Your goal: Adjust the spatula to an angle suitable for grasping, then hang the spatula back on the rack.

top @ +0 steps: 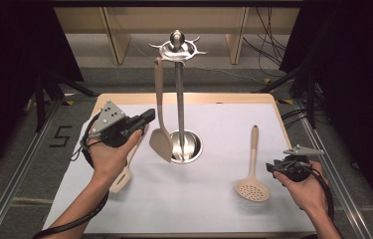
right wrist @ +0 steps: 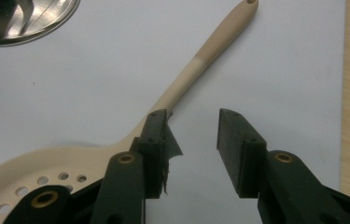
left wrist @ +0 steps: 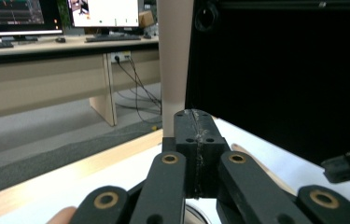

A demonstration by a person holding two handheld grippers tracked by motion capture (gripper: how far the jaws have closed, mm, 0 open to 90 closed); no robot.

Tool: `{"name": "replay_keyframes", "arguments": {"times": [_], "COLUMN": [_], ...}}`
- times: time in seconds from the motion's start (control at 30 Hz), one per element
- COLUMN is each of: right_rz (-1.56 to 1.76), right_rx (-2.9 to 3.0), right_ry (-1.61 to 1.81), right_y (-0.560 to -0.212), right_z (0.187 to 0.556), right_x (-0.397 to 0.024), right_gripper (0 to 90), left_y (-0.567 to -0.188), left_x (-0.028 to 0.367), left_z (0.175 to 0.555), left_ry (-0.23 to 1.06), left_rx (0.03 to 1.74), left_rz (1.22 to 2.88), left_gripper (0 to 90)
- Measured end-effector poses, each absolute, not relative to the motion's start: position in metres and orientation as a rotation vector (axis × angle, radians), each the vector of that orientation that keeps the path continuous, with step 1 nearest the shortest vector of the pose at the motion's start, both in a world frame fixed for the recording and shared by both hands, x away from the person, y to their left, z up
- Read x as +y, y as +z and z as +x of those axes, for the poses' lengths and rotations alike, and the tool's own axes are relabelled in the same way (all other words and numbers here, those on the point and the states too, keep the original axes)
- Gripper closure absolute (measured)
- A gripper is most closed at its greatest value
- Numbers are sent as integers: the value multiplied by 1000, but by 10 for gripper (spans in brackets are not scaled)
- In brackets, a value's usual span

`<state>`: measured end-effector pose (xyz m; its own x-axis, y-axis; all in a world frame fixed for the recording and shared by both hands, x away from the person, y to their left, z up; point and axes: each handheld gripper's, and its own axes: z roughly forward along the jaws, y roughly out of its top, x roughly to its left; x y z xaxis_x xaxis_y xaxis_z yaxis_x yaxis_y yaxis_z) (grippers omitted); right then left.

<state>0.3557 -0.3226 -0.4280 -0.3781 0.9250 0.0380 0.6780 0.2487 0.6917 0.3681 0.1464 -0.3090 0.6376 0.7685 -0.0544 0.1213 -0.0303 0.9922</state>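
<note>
Two grippers are mine. Nearest me on the right, my right gripper (top: 272,168) sits low over the white mat (top: 214,199) with its fingers spread and nothing between them; in the right gripper view the skimmer spoon (right wrist: 116,144) lies flat just beside the left-hand finger, its perforated bowl at the bottom edge and its handle running away up the mat. On the left, my left gripper (top: 146,118) is raised off the table, fingers pressed together with nothing pinched. A slotted turner (top: 123,177) lies on the mat under that hand. Beyond my left fingertips stands the metal stand (top: 180,99) on its round base, and a beige spatula (top: 160,119) hangs from its top ring, blade down, close to my fingertips.
</note>
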Motion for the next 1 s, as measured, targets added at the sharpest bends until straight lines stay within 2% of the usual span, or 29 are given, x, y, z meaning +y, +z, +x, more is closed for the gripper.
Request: {"name": "replay_keyframes", "arguments": {"times": [0.1,1.0], "right_rz": [1465,1470], "right_rx": [2150,2146], "right_ry": [892,887], "right_y": [-428,-428], "right_z": [356,356], "right_x": [-323,-322], "right_gripper": [641,642], "left_y": [-301,-237], "left_x": [148,131], "left_z": [371,386], "left_ry": [642,691], "left_rx": [725,678], "left_rz": [1527,1408], "left_gripper": [893,893]}}
